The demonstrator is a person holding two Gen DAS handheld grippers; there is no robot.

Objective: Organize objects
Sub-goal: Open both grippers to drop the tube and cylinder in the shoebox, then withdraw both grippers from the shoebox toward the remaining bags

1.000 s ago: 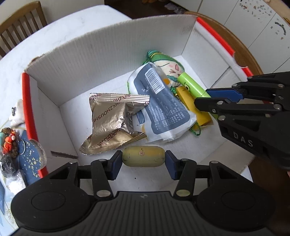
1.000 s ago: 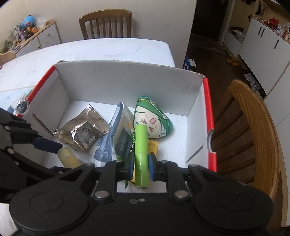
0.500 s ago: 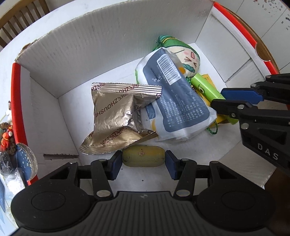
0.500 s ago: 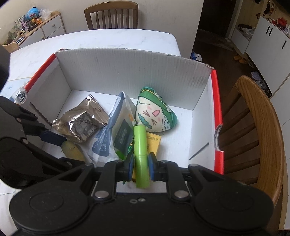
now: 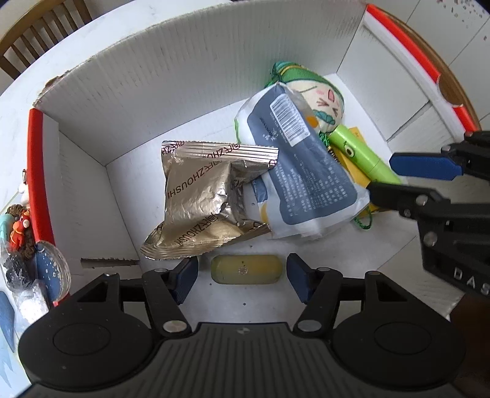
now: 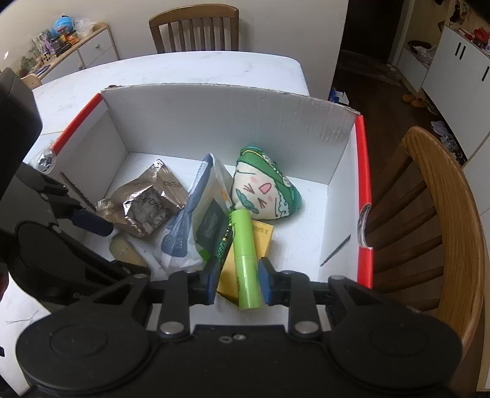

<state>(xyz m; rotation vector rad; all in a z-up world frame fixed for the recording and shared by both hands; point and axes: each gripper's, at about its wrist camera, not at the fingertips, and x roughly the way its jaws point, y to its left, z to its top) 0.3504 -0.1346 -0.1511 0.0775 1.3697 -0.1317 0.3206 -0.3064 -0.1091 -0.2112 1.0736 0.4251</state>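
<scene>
A white cardboard box (image 5: 128, 91) (image 6: 214, 122) with red edges holds the objects. A pale yellow oblong capsule (image 5: 246, 269) (image 6: 125, 249) lies on the box floor between the pads of my left gripper (image 5: 242, 275), whose jaws are opening; gaps show on both sides of it. My right gripper (image 6: 237, 281) straddles a lime green tube (image 6: 245, 260) (image 5: 361, 154) lying on a yellow card (image 6: 260, 242); its jaws are opening too, and the pads stand just clear of the tube. A gold foil packet (image 5: 202, 202), a blue-white pouch (image 5: 300, 177) and a green plush toy (image 6: 263, 189) fill the middle.
The box stands on a white marble table (image 6: 183, 67). Small trinkets (image 5: 21, 238) lie outside its left wall. A wooden chair (image 6: 441, 214) is close on the right, another chair (image 6: 196, 27) at the table's far side. A sideboard with toys (image 6: 61, 36) stands at back left.
Both grippers have sunk into the box and opened. The yellow capsule and the green tube, gripped before, now lie free between the pads.
</scene>
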